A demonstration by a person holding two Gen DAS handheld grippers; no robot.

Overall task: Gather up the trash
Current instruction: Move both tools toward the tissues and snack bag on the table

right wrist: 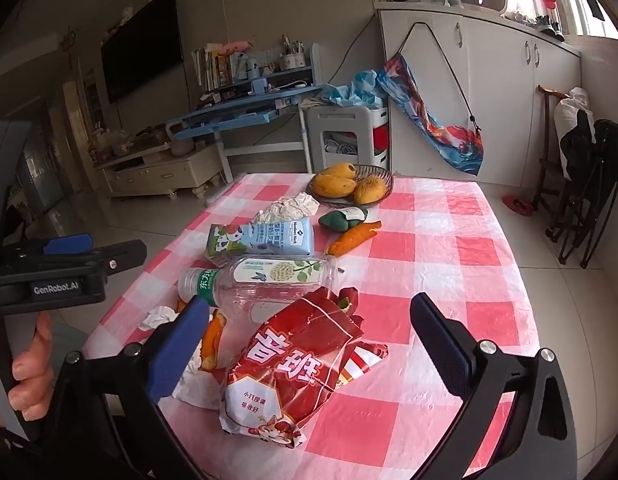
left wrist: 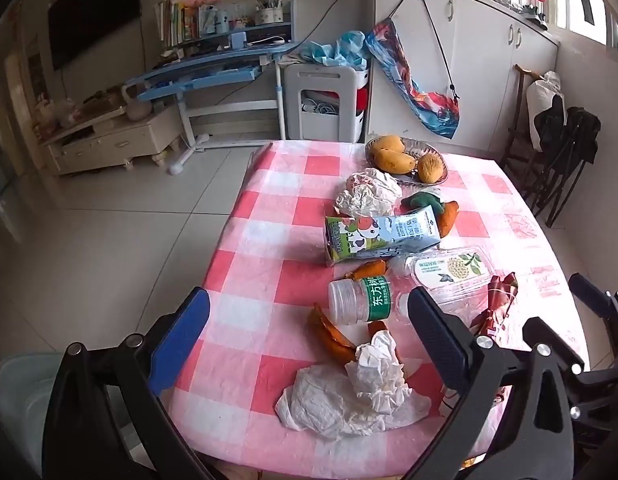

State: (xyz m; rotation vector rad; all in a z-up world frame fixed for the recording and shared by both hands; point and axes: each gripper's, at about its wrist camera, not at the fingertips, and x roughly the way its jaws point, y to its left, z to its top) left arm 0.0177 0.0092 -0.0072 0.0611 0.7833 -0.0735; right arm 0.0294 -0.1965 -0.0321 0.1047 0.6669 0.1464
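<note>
Trash lies on a table with a pink checked cloth (left wrist: 269,216). In the left wrist view my left gripper (left wrist: 309,328) is open above crumpled white tissue (left wrist: 349,392), orange peel (left wrist: 329,332) and a clear plastic bottle (left wrist: 361,298). A milk carton (left wrist: 381,236) and another tissue wad (left wrist: 369,194) lie farther back. In the right wrist view my right gripper (right wrist: 309,336) is open over a red snack wrapper (right wrist: 285,368). The bottle (right wrist: 261,280) and the carton (right wrist: 261,240) lie beyond it. The left gripper (right wrist: 69,264) shows at the left, held by a hand.
A basket of mangoes (left wrist: 405,158) stands at the table's far edge, with a toy carrot (right wrist: 353,238) and a green toy (right wrist: 343,218) near it. A clear plastic box (left wrist: 453,270) lies beside the bottle. A blue desk (left wrist: 213,68), white cabinets (left wrist: 469,60) and folded chairs (right wrist: 585,184) surround the table.
</note>
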